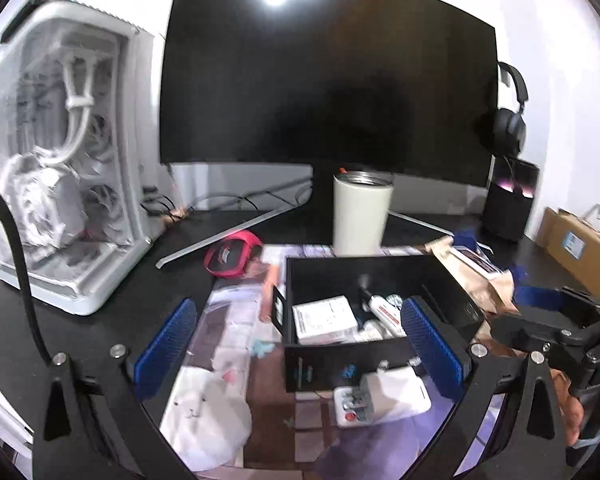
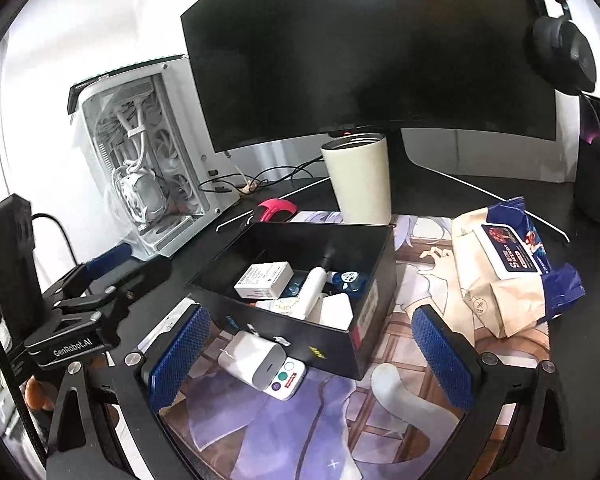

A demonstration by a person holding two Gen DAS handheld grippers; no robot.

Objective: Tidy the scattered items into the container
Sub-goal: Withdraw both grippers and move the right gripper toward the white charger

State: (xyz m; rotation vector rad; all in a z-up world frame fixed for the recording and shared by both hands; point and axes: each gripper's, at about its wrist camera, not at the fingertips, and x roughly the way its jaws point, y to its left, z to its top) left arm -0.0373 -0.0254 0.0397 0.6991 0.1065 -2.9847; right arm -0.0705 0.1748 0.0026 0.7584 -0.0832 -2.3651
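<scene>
An open black box (image 2: 332,344) sits on the printed desk mat, holding a white carton (image 2: 265,279), a white tube (image 2: 314,290) and other small items. Against its near wall lies a white charger (image 2: 252,364) on top of a flat white device with coloured buttons (image 2: 290,380). My right gripper (image 2: 312,360) is open and empty, hovering over the charger and the box front. My left gripper (image 1: 300,344) is also open and empty, spread around the box (image 1: 380,264), with the charger (image 1: 392,390) below it. A wipes pack (image 2: 508,272) lies right of the box.
A cream tumbler (image 2: 358,180) stands just behind the box, with a red item (image 2: 274,208) to its left. A dark monitor (image 2: 364,52), a white PC case (image 2: 148,152), loose cables, headphones (image 2: 564,48) and a black speaker (image 1: 508,200) line the back.
</scene>
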